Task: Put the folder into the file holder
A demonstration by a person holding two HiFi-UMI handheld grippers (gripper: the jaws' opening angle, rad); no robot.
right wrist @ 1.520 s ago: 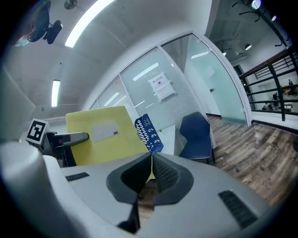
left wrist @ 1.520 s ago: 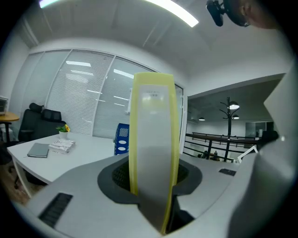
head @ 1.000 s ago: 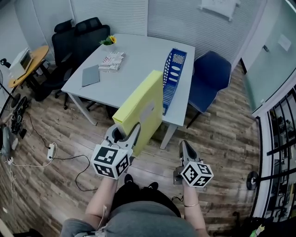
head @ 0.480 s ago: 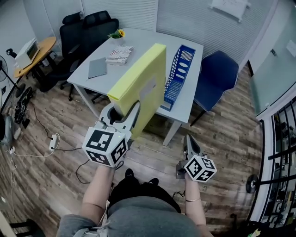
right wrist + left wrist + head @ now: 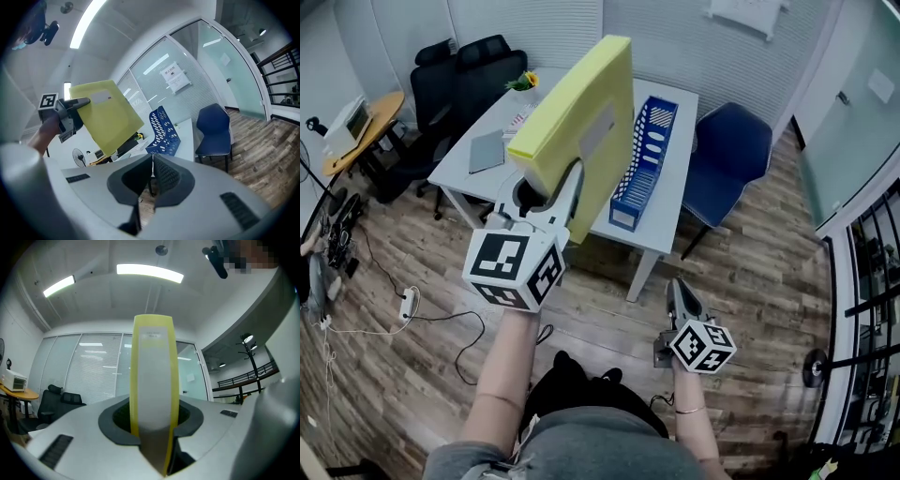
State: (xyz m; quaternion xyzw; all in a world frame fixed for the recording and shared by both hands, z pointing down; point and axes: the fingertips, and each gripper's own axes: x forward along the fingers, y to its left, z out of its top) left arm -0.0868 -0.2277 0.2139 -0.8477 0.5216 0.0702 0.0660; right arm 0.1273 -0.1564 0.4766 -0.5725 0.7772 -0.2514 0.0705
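A thick yellow folder (image 5: 581, 131) with a pale label is held up high on edge, its spine facing the left gripper view as the yellow folder (image 5: 153, 380). My left gripper (image 5: 553, 192) is shut on its lower end, and in the right gripper view the left gripper (image 5: 70, 117) grips the folder (image 5: 110, 117) from the left. The blue perforated file holder (image 5: 645, 159) stands on the white table (image 5: 572, 169), just right of the raised folder. My right gripper (image 5: 677, 298) hangs low over the floor, jaws shut and empty; the file holder (image 5: 163, 131) lies ahead of it.
A blue chair (image 5: 727, 150) stands at the table's right side. Black chairs (image 5: 459, 75) sit at its far left. On the table lie a grey tablet (image 5: 486, 150), a patterned booklet (image 5: 517, 120) and a small yellow flower (image 5: 523, 82). Cables and a power strip (image 5: 405, 305) lie on the wood floor.
My left gripper has lifted the folder higher and forward, so it now stands above the table beside the file holder. The right gripper has barely moved.
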